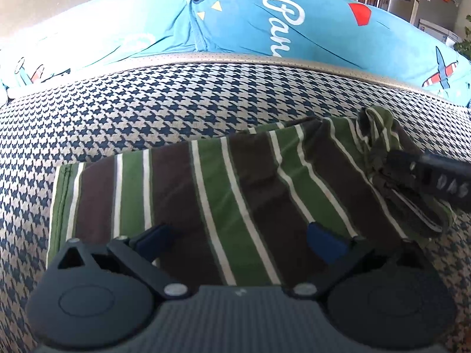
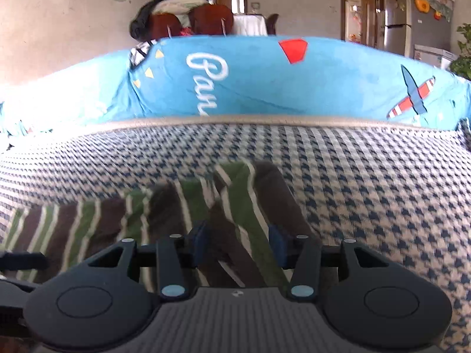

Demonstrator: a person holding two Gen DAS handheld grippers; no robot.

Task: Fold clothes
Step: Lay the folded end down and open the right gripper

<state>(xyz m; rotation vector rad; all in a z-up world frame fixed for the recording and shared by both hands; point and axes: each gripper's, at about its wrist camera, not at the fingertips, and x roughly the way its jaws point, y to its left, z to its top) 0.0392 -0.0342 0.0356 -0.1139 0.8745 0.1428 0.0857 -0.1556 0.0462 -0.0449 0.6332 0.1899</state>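
A houndstooth cover (image 2: 368, 176) in dark blue and cream spans the foreground surface, edged by a beige piped border (image 2: 235, 120). Behind it lies a bright blue sheet (image 2: 250, 82) printed with white script, a red shape and a striped aeroplane. The rear wall (image 2: 59, 29) is pale and scuffed. Two wooden chairs (image 2: 191, 20) stand against it, with dark clothing heaped on top. Two wood-framed doorways (image 2: 360, 8) open to further rooms. A steel refrigerator (image 2: 412, 20) stands at the right, beside a leafy plant (image 2: 463, 58). Strong daylight washes out the left side.
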